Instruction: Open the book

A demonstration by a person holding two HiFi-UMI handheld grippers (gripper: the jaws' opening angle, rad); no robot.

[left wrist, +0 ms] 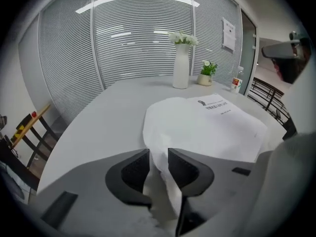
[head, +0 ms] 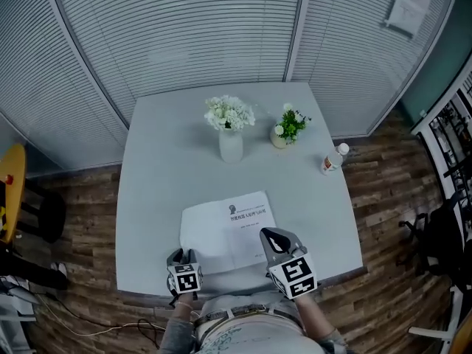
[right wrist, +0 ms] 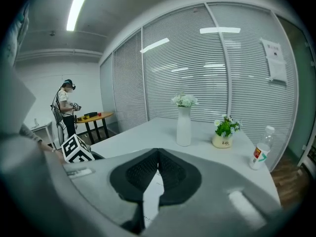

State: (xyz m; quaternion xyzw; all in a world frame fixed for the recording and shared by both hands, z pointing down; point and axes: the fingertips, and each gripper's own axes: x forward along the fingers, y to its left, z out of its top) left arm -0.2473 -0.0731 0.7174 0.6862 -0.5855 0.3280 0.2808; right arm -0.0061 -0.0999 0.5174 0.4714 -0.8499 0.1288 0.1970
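from above, the book (head: 228,227) lies open near the front edge of the grey table (head: 155,198), white pages up. the left gripper (head: 183,256) is at its near left corner and the right gripper (head: 267,234) is over its right-hand page.

only the left gripper view shows what goes on at that corner. the jaws stand apart, and a lifted, curled page (left wrist: 165,183) of the book runs up between them without the pads squeezing it.

the right gripper view gives what the overhead one cannot. that gripper's tips are closed together with nothing caught in them, and the printed page only shows through the gap lower down. the same view also catches a person (right wrist: 64,110) standing by a wooden table (right wrist: 94,116) far off at the left (no other view reaches there).

behind the book stand a white vase (head: 231,144) of flowers, a small pot plant (head: 287,127) and, off to the right, a bottle (head: 333,158).

the left gripper points steeply down at the book. the right one is held flatter, looking out across the table.
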